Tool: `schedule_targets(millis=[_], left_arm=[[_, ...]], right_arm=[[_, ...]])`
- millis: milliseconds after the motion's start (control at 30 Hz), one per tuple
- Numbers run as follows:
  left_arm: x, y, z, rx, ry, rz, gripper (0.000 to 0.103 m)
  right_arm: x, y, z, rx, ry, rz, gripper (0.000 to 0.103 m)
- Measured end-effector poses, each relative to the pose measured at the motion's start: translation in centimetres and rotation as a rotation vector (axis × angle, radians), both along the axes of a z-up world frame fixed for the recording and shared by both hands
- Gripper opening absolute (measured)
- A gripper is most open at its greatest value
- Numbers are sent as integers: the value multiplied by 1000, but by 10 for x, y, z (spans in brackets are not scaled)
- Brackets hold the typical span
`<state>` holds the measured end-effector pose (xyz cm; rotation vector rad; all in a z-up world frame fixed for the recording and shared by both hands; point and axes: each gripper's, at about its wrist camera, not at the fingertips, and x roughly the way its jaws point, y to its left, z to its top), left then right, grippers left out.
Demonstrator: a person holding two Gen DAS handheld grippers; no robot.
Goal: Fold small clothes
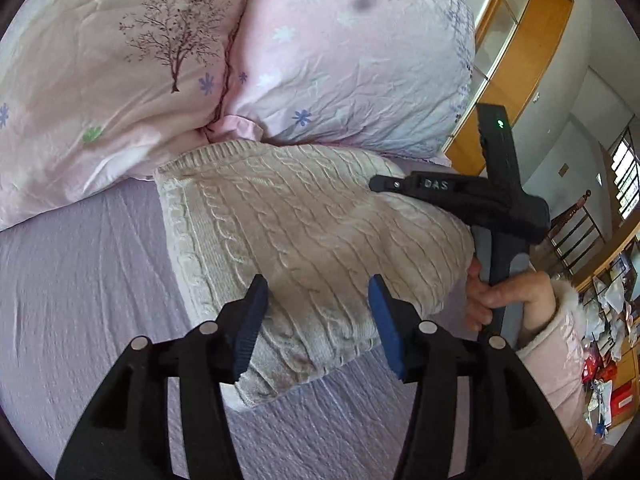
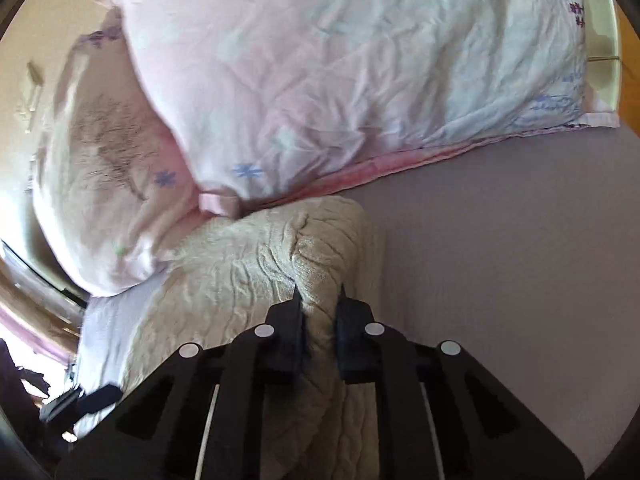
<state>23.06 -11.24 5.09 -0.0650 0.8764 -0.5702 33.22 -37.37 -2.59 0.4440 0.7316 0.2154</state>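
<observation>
Lilac bedsheet (image 1: 80, 280) below: your right tongs (image 2: 319, 300) pinch the cream cable-knit sweater (image 1: 288, 232), left tongs (image 1: 316, 300) gape; fold across next.

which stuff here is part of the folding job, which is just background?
Job:
- cream knit sweater
- left gripper, open over the sweater
- right gripper, shut on a fold of the sweater

Background:
- two pink floral pillows
- lilac bed sheet
- wooden cabinet
- cluttered shelf

2 pink floral pillows (image 1: 340, 60), lilac sheet (image 1: 80, 280) — wood cabinet (image 1: 532, 40)
</observation>
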Motion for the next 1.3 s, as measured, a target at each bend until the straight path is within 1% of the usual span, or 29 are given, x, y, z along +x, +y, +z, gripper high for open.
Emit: schedule_targets(millis=[67,133,167,200,233,267,300,367,433,500,567,600,633,667,700,767,800,833,867,900,967,1033,1100,1133,1167,1200,1233,1267,1300], left_arm=[[-1,-13,-15,58,19,-5,54],[-9,-24,-18,138,-34,-12,55],[-13,-23,-15,139,-46,-18,56],[-16,-18,-10,102,-44,-22,57],[-18,-8,-5,38,-33,-20,58],[-18,3,-1,-15,-19,-9,60],[-14,14,2,-49,-6,17,67],[0,36,0,-108,36,95,71],[18,58,-8,-178,104,172,71],[35,70,-22,-222,185,223,72],[52,68,-40,-231,271,225,72],[58,66,-48,-232,303,220,73],[63,63,-55,-252,328,211,74],[68,61,-60,-272,342,201,76],[69,59,-60,-291,326,196,77],[74,53,-63,-320,323,176,77],[75,51,-64,-327,315,174,66],[76,48,-66,-320,314,176,58],[76,50,-66,-331,309,172,47],[77,53,-65,-341,304,160,39],[68,67,-51,-337,278,119,36],[50,89,-31,-325,226,111,36],[35,115,-17,-327,188,129,38],[30,129,-14,-301,178,154,39],[29,136,-15,-254,173,182,42],[29,143,-19,-191,172,218,46],[30,149,-26,-114,191,264,47],[31,154,-32,-96,215,277,48],[27,159,-32,-109,207,278,49]], right_arm=[[7,5,-5,-49,20,15,13],[2,4,4,-63,17,8,22],[-7,2,12,-48,7,-3,23],[-19,-2,21,-33,-20,-10,35],[-27,-3,29,-21,-37,-10,70],[-35,-5,34,-3,-48,2,92],[-39,-7,36,12,-48,16,102],[-36,-8,31,70,9,63,102],[-25,-11,19,146,79,94,102],[-17,-8,9,145,129,86,99],[-12,-6,0,162,160,103,92],[-11,-5,-6,194,172,122,85],[-9,-5,-12,232,182,144,81],[-10,-7,-14,256,171,153,79],[-11,-9,-16,267,163,160,77],[-13,-17,-23,337,159,176,61],[-12,-21,-28,393,163,191,50],[-14,-24,-34,453,153,204,45],[-18,-24,-37,495,145,215,44],[-22,-22,-36,504,135,220,42],[-31,-10,-25,520,96,267,40],[-37,10,-14,536,68,335,39],[-40,38,-6,505,59,396,39],[-40,52,-5,478,65,415,39],[-38,69,-5,416,74,423,40],[-36,85,-6,327,88,415,44],[-35,99,-7,227,111,385,55],[-39,100,-4,184,112,362,59],[-47,98,4,159,86,336,60]])
